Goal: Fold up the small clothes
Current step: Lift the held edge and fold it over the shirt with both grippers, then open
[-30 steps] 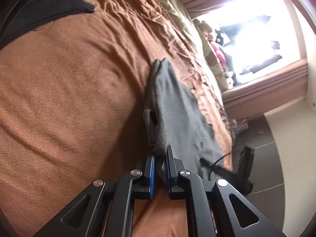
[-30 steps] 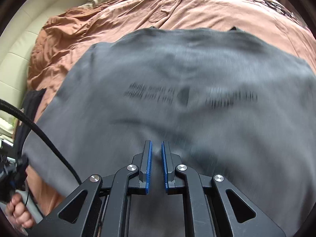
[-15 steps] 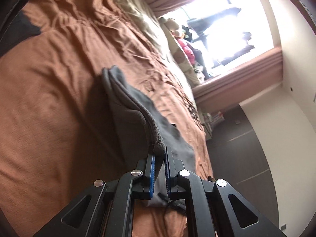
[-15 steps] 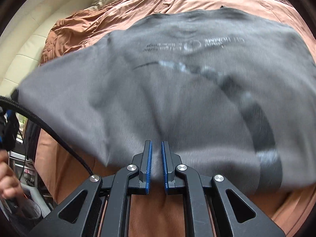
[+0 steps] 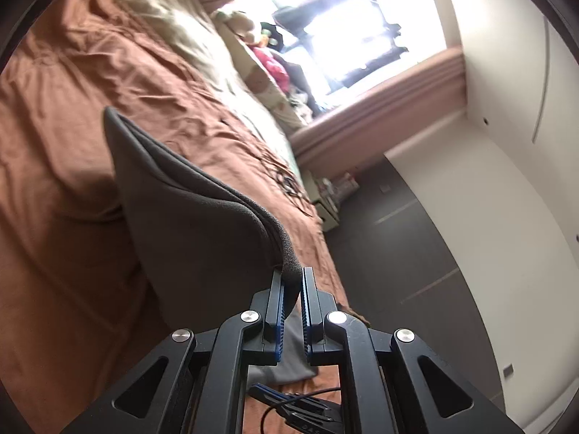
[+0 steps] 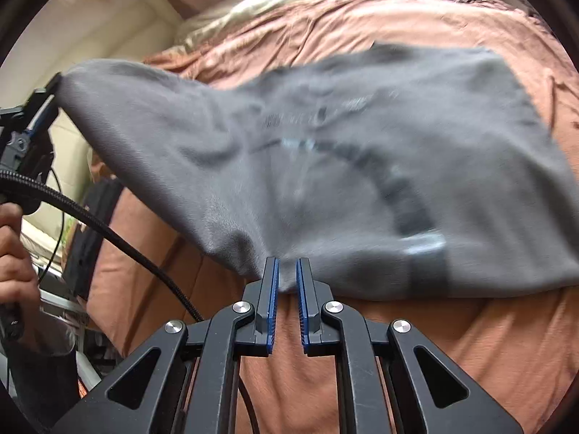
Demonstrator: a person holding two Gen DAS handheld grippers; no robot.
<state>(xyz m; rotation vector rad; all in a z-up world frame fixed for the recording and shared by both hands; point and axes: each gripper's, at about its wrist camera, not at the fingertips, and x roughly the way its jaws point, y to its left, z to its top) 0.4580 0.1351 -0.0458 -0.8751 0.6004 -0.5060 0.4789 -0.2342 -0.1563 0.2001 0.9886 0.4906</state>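
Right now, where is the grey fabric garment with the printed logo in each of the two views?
Left wrist view: grey fabric garment seen edge-on, centre-left, rising from the tongs.
Right wrist view: the garment spreads broadly across the middle, print visible.
Shared landmark: rust-brown bedspread beneath it.

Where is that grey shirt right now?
The grey shirt hangs stretched over the brown bedspread, its near edge pinched by the right gripper, its left corner by the left gripper.
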